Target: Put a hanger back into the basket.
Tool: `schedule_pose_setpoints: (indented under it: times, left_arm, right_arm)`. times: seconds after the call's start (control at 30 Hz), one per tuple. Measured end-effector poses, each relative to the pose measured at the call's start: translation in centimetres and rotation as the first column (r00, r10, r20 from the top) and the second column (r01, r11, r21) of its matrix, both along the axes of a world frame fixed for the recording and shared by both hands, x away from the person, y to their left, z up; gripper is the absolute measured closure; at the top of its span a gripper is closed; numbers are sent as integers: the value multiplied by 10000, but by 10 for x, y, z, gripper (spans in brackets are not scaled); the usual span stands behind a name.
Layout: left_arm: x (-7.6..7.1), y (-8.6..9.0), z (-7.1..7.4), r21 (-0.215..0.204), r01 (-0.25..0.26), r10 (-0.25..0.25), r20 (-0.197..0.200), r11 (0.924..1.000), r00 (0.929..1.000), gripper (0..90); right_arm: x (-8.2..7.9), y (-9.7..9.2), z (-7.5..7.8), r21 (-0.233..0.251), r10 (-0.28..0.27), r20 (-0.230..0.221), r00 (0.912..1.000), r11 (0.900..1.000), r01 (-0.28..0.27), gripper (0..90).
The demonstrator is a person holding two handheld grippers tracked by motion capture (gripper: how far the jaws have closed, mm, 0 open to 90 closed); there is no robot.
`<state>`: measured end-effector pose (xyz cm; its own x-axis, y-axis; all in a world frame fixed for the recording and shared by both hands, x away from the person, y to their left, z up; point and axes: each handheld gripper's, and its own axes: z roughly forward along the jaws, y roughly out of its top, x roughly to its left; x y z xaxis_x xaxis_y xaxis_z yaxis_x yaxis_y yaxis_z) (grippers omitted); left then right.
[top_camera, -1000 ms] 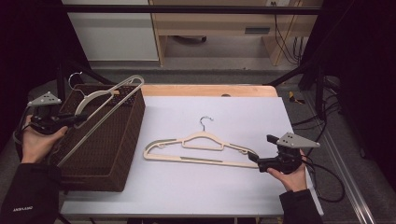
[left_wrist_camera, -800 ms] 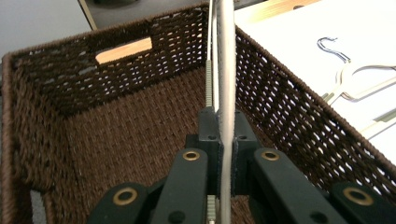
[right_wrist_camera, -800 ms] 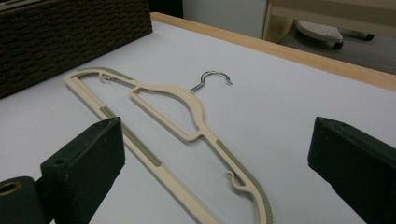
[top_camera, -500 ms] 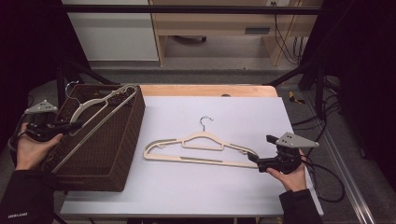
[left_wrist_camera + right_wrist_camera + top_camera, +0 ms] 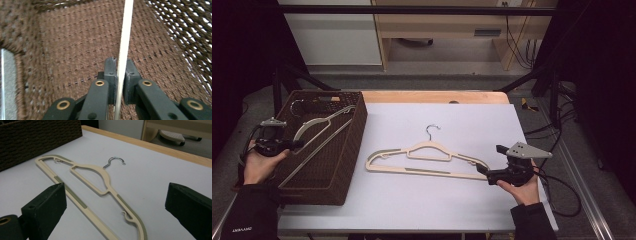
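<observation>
two hangers are in play, and we go through the scene from the biggest thing down. the surface [image 5: 432, 200] is a pale sheet with a wooden strip along its far edge. on its left side stands the brown woven basket [image 5: 344, 165], open at the top.

the first hanger [image 5: 319, 132] now slants down inside the basket, its hook end toward the far wall; a second ago we had it raised above the rim, so it has come down into the basket since then. we take that as the placing step nearly done, with only the release left.

the second hanger [image 5: 427, 157] lies flat near the middle of the surface, hook pointing to the far side, well apart from the basket. it looks like the next one to go in.

our left hand-held gripper [image 5: 287, 145] sits at the basket's left rim, and its jaws are clamped on the first hanger's thin bar [image 5: 122, 62]. our right hand-held gripper [image 5: 482, 171] rests at the right end of the second hanger with its jaws spread wide, one on either side of that end and not pressing on it.
</observation>
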<state>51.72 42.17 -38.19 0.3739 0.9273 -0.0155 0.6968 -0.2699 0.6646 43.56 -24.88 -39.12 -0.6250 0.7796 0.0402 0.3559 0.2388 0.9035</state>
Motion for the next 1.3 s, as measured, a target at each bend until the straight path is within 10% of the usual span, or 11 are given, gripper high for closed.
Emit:
schedule_pose_setpoints:
  times: [0.2,0.47,0.9,1.17,1.3]
  left_arm:
    - [-5,4,8,-5,-414,414,240,9991,9989,732]
    - [-27,-2,28,-979,-568,723,1620,9936,9841,505]
    - [-63,-77,50,-2168,1711,-808,3717,9611,9248,174]
    - [-77,-128,43,-2051,2921,-1913,4032,9341,8949,110]
    - [-79,-145,36,-2022,3182,-2205,3942,9262,8922,96]
  right_arm:
    - [0,0,0,-3,13,-8,10000,10000,-13,39]
    - [0,-1,0,19,4,52,10000,10000,-4,38]
    - [-1,-2,2,249,-13,37,10000,9997,12,37]
    - [-1,-4,3,266,-5,92,10000,9996,3,37]
    - [-1,-3,3,261,2,88,10000,9997,-4,37]
